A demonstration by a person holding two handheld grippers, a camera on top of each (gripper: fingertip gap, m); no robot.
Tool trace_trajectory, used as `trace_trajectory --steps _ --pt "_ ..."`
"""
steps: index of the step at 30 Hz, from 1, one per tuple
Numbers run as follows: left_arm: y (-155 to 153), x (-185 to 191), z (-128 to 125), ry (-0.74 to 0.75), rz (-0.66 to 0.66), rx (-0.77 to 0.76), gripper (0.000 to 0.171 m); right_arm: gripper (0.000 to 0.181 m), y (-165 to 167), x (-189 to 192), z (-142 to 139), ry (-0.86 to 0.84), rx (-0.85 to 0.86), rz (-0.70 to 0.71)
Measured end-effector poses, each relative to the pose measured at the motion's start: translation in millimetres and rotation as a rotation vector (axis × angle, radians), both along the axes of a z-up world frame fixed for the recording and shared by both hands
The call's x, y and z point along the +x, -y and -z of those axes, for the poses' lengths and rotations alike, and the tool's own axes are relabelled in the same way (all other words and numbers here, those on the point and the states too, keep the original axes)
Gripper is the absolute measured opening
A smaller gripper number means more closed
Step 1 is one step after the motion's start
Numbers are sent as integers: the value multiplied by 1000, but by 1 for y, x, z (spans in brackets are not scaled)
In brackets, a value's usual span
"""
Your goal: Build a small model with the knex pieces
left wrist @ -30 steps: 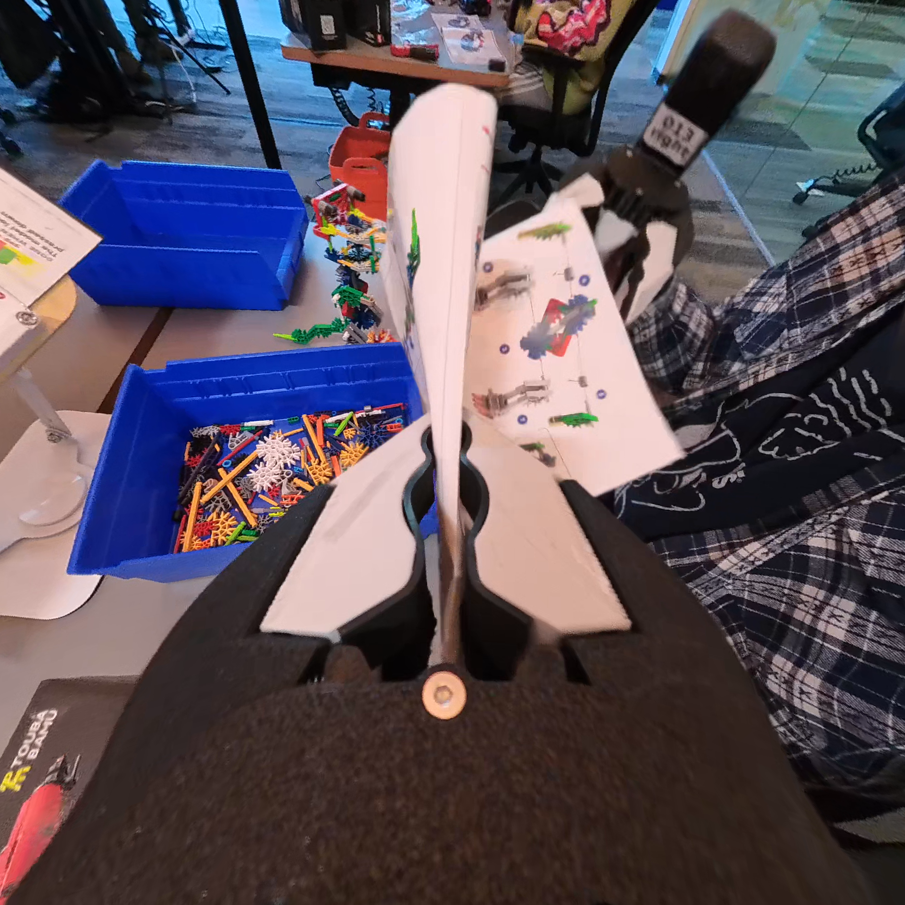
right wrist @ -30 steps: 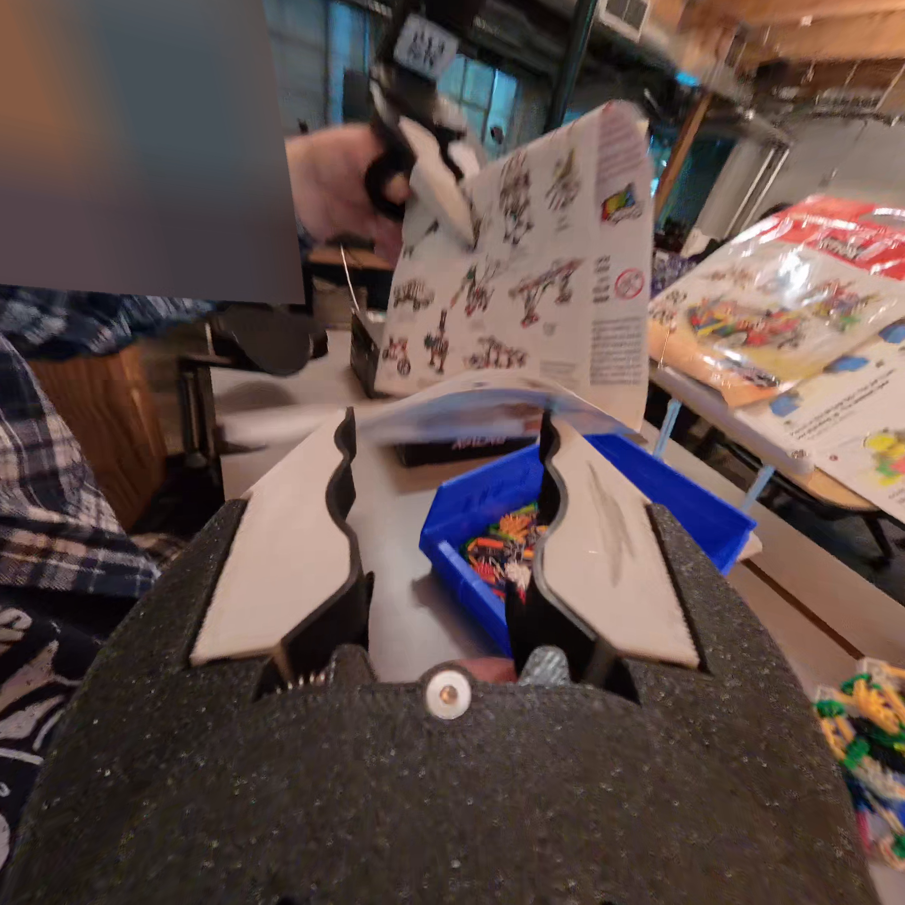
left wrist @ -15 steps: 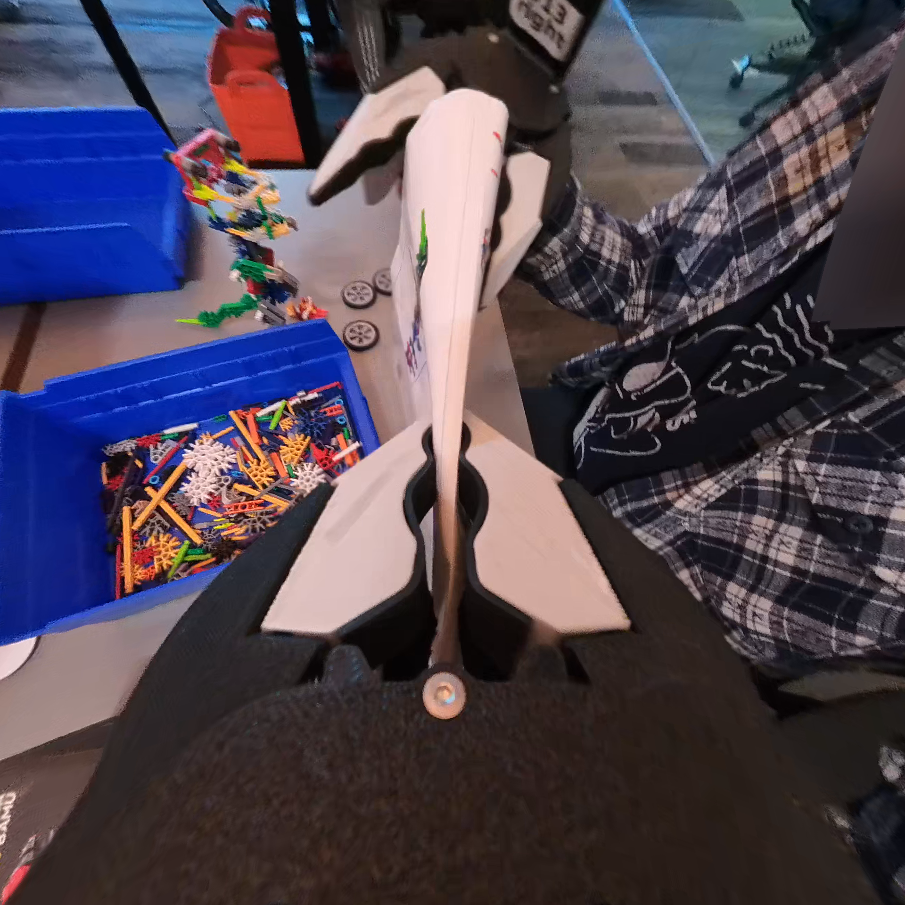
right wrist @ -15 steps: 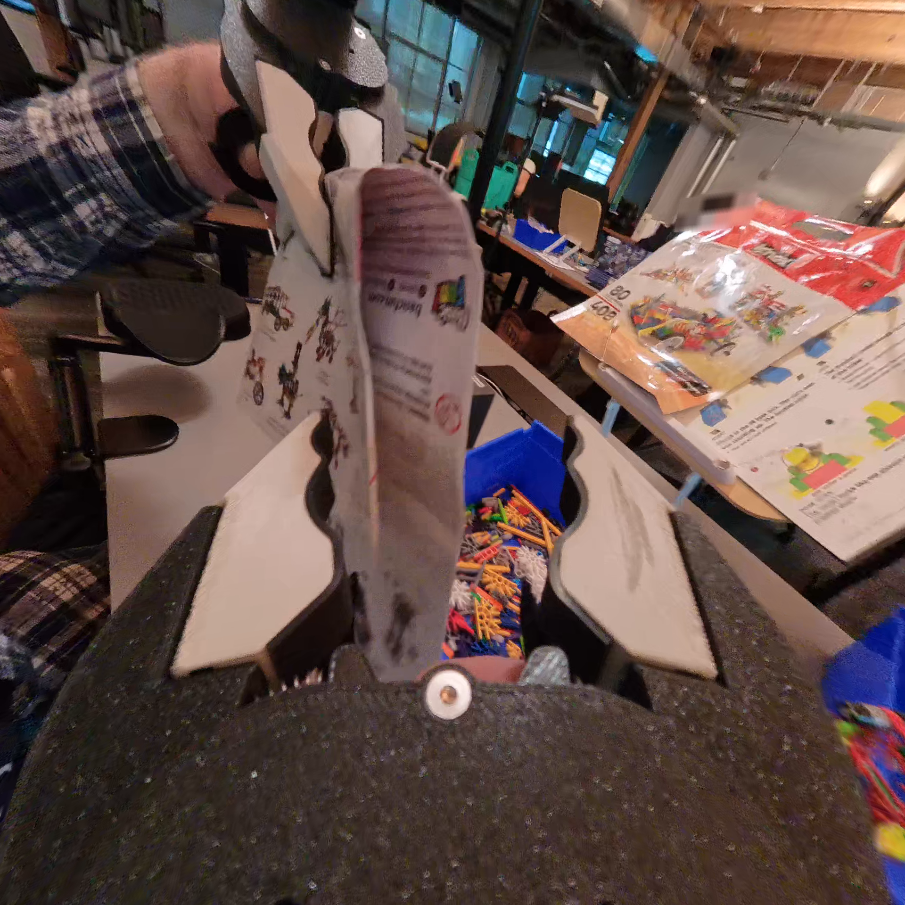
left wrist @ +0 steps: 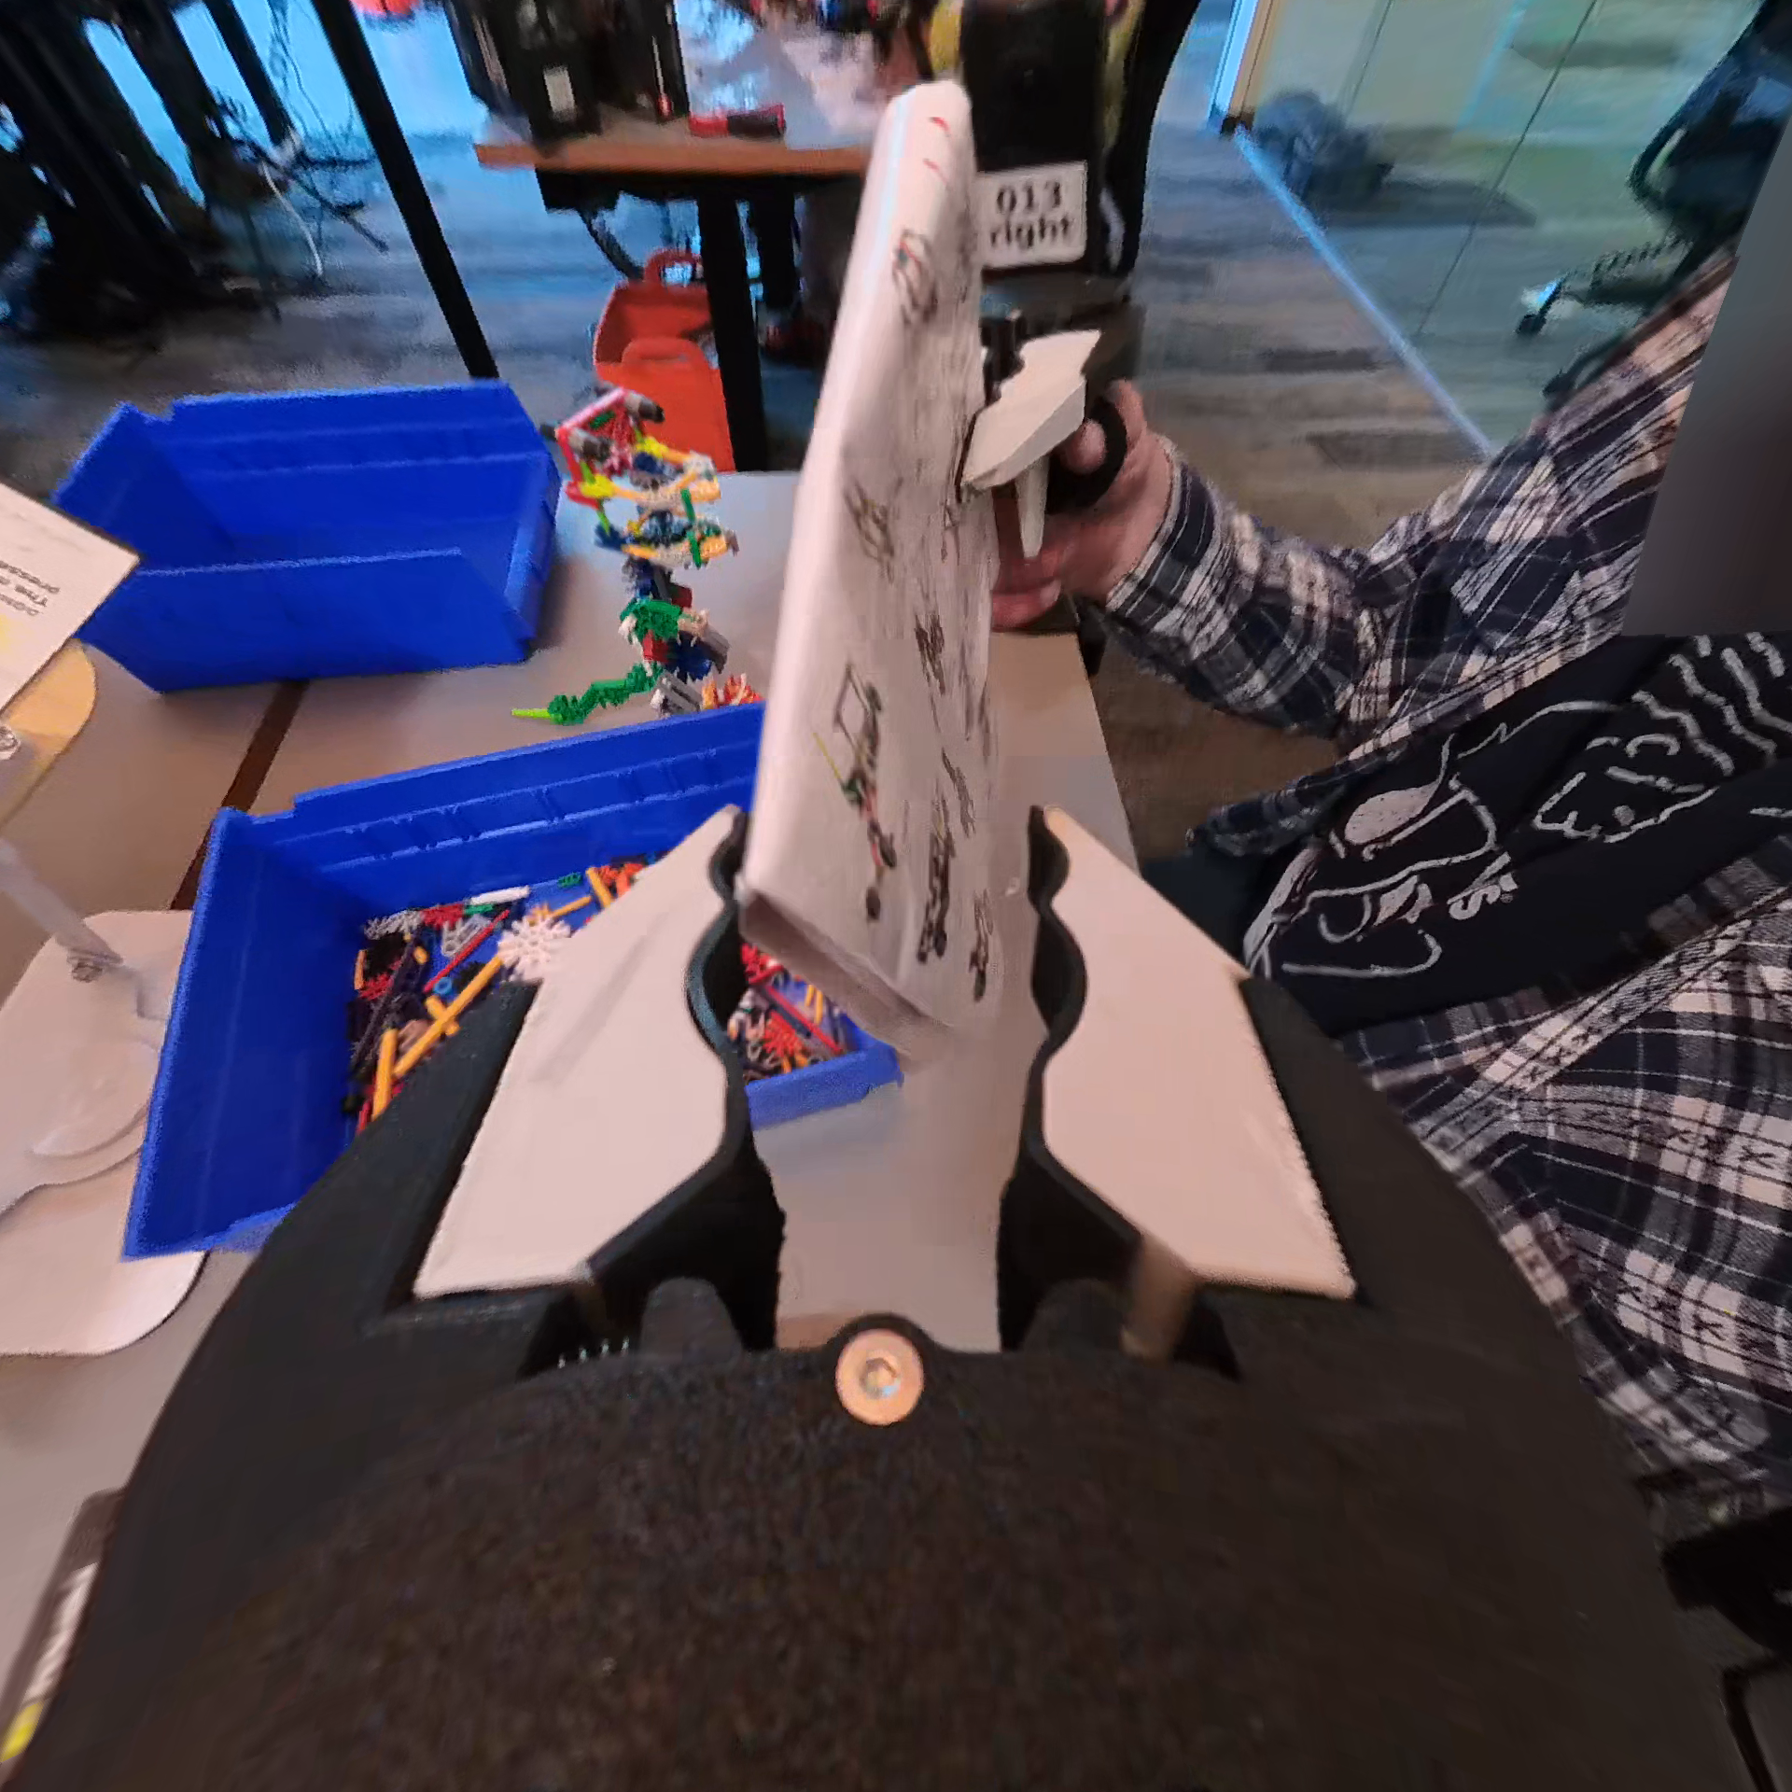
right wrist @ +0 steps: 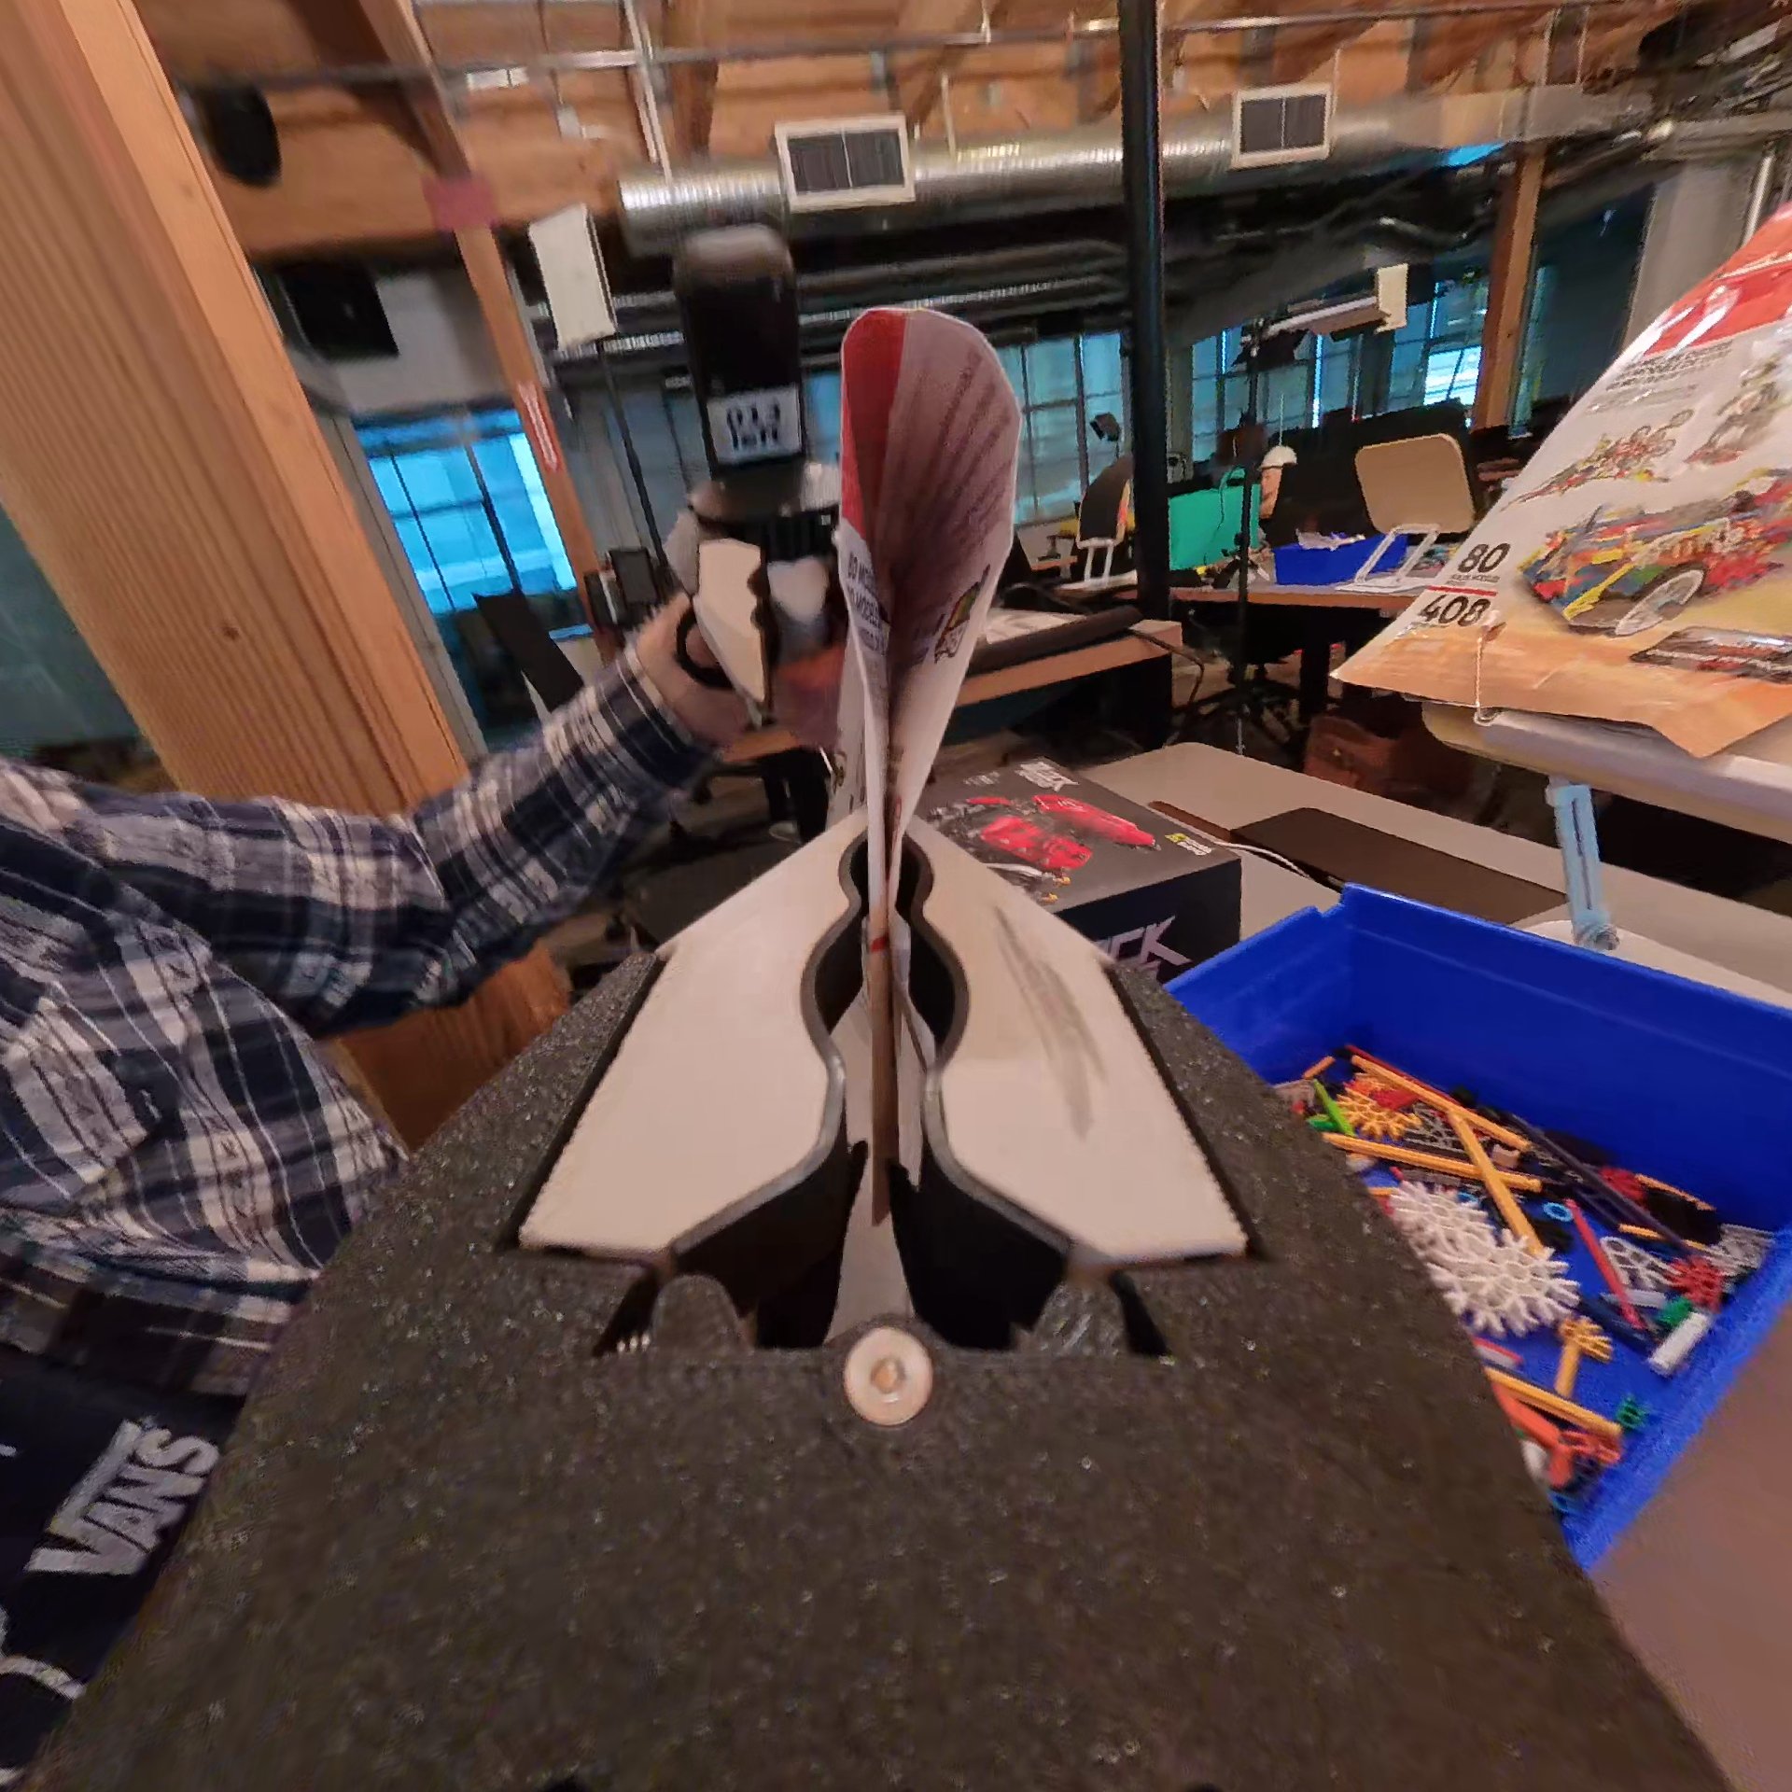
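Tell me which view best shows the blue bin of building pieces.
The left wrist view: the blue bin shows nearly whole, walls and pieces inside, though the open left gripper and booklet cover part. The right wrist view catches only one corner, cut by the frame.

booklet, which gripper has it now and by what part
The right gripper is shut on the booklet, pinching its lower edge. The left gripper is open; the booklet hangs between its fingers, ungripped.
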State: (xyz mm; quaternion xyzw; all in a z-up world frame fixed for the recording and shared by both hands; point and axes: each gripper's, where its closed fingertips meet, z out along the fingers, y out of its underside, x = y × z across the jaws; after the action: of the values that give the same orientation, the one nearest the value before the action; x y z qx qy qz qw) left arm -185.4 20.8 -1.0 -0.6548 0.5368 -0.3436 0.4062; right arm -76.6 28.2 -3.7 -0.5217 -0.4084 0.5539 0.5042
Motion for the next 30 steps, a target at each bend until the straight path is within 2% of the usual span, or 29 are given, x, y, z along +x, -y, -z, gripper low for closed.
trace_trajectory --steps 2,7,8,11,13,16,21,24,25,27,29,30 --pt "2 5 3 87 10 -18 59 0 -1 4 -4 -42 -38 -13" --pt "-1 30 39 139 1 -94 62 0 -2 10 -16 -133 -79 -33" --pt "-2 35 42 169 3 -95 55 0 -3 11 -17 -142 -89 -34" --pt "3 44 43 229 28 -106 15 0 -7 16 -17 -169 -118 -26" --pt "8 47 39 265 51 -113 0 0 -9 19 -16 -179 -135 -24" --pt "9 50 37 266 39 -120 0 2 -15 23 -15 -195 -151 -7" --pt "17 56 29 292 33 -172 0 30 -22 31 -9 -201 -156 25" --pt "19 55 25 306 8 -180 0 35 -18 28 8 -124 -137 14" --pt "20 55 23 318 4 -187 0 35 -14 27 12 -110 -134 -9" --pt "22 55 24 316 3 -204 0 13 -8 26 17 -97 -122 -43" --pt "21 55 27 309 -18 -214 0 0 -7 25 20 -93 -123 -39" --pt "20 55 28 310 -25 -224 0 0 -8 25 21 -90 -132 -37"
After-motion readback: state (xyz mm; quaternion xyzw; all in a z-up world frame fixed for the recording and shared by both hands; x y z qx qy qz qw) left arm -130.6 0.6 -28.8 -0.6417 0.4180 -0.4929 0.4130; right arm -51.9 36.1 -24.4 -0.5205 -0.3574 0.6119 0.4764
